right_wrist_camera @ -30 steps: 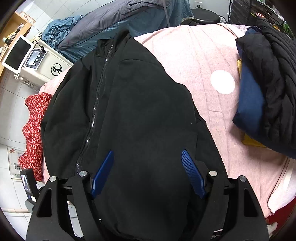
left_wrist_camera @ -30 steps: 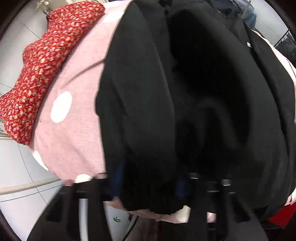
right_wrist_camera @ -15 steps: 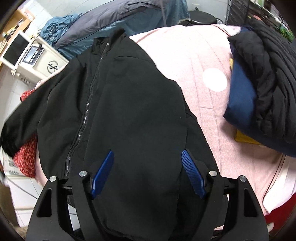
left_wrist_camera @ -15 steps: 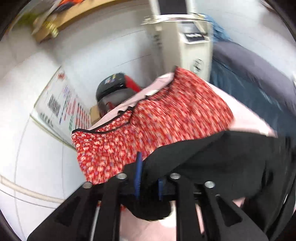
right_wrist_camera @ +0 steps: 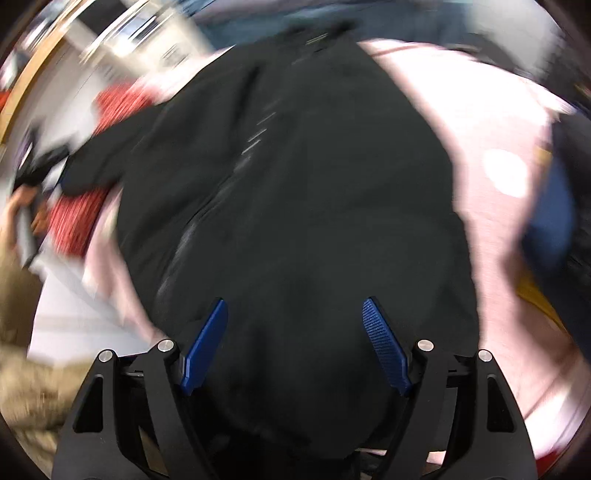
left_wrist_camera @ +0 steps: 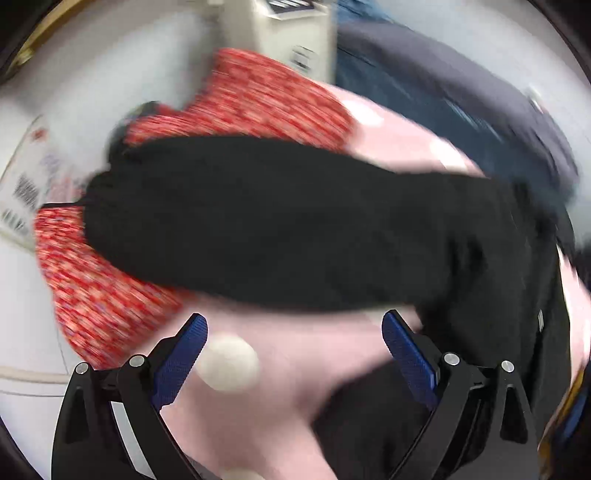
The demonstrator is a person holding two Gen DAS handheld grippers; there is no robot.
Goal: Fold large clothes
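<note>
A black zip-up jacket [right_wrist_camera: 295, 192] lies spread on a pink bed sheet [right_wrist_camera: 491, 229] with white dots. Its left sleeve [left_wrist_camera: 266, 221] stretches out sideways across a red floral garment [left_wrist_camera: 99, 295]. My left gripper [left_wrist_camera: 293, 332] is open and empty, just short of the sleeve, above the pink sheet [left_wrist_camera: 280, 369]. My right gripper [right_wrist_camera: 295, 317] is open and empty above the jacket's lower body. Both views are motion-blurred.
A dark blue and black pile of clothes [right_wrist_camera: 554, 221] sits at the right edge of the bed. A dark blue-grey duvet [left_wrist_camera: 461, 99] lies at the far side. A white appliance [left_wrist_camera: 291, 29] stands beyond the red garment. The floor is white tile.
My left gripper pulled the sleeve out to the left, over the red garment, then opened and let it go. My right gripper stayed open above the jacket and shifted slightly.
</note>
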